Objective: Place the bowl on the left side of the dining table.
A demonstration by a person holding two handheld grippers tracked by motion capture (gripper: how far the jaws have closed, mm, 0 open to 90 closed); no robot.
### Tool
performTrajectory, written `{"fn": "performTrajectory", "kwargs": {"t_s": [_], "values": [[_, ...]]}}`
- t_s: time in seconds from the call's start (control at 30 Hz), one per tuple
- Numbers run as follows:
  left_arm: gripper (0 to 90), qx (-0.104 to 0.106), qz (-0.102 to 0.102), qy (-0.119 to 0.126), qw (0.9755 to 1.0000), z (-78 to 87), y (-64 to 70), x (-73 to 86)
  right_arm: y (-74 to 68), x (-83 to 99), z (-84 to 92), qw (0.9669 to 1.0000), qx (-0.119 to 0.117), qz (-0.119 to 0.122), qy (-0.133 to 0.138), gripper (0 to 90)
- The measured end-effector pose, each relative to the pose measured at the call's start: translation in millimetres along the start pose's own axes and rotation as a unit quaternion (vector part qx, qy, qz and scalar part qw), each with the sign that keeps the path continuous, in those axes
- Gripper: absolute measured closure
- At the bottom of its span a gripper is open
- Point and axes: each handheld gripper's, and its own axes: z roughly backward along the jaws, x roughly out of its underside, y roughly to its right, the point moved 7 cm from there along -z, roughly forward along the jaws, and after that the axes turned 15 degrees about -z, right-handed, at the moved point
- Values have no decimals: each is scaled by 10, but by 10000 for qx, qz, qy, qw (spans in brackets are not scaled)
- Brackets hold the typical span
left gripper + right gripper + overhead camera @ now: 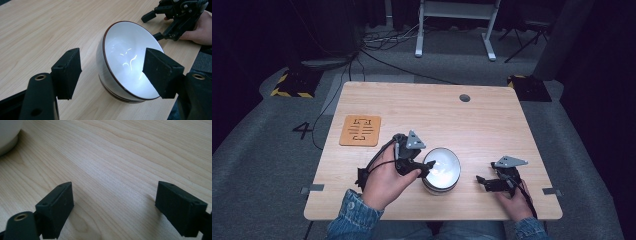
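A white bowl with a dark rim line stands near the front middle of the wooden table. My left gripper is at the bowl's left rim, its jaws apart. In the left gripper view the bowl sits just beyond the left gripper, and neither pad presses on it. The right gripper rests low on the table to the right of the bowl, open with nothing in it. In the right gripper view the right gripper frames bare wood, and the bowl's side shows at the top left.
An orange-brown mat with black markings lies at the table's left. A round cable hole is near the far edge. Cables and a white desk frame stand on the floor beyond the table.
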Motion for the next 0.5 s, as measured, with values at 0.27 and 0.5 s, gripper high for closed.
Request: {"fn": "performTrajectory", "kwargs": {"t_s": [0.27, 0.5], "values": [[320, 128, -32, -139, 9998, -183, 19, -31, -6, 1, 2, 10000, -4, -22, -9, 149], [433, 315, 130, -348, 9988, -349, -3, 38, -6, 1, 2, 10000, -6, -21, -10, 148]]}}
